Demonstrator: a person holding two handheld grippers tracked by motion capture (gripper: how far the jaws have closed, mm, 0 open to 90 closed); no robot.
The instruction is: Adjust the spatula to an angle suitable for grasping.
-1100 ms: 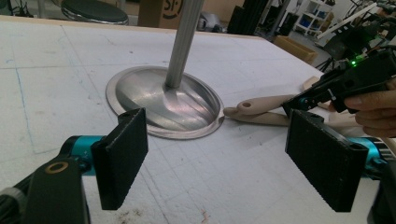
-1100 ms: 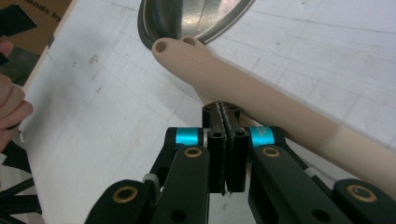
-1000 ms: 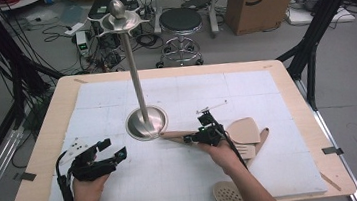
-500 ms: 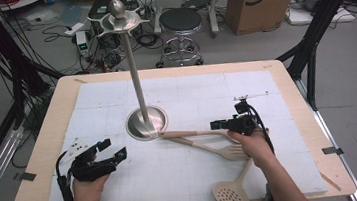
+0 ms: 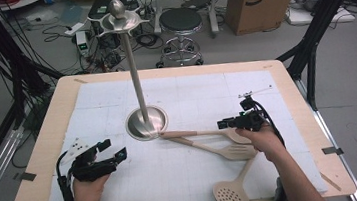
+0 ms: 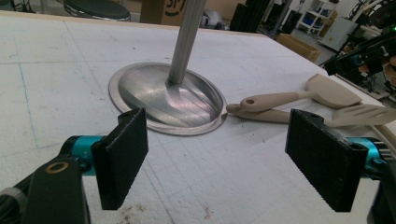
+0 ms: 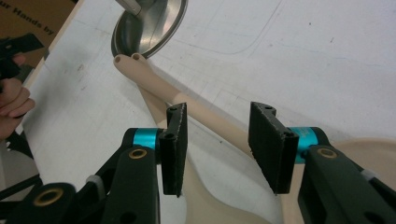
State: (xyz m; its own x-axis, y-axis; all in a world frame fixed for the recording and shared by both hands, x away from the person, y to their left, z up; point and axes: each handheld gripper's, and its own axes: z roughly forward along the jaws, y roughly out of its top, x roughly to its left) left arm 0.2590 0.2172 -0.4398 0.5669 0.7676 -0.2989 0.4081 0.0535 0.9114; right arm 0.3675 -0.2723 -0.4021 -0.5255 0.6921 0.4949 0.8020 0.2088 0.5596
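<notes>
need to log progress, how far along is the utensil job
Early stage. Done: nothing hangs on the stand; the solid spatula, slotted spatula and skimmer all lie on the table. In hand: the right gripper has just been opening, with a spatula handle passing beneath, not pinched. The left gripper is open and idle. Left: all three utensils.

The left black two-jaw gripper (image 5: 110, 152) rests low, its jaws wide apart. The right black two-jaw gripper (image 5: 225, 123) has just been opening, nothing pinched.
</notes>
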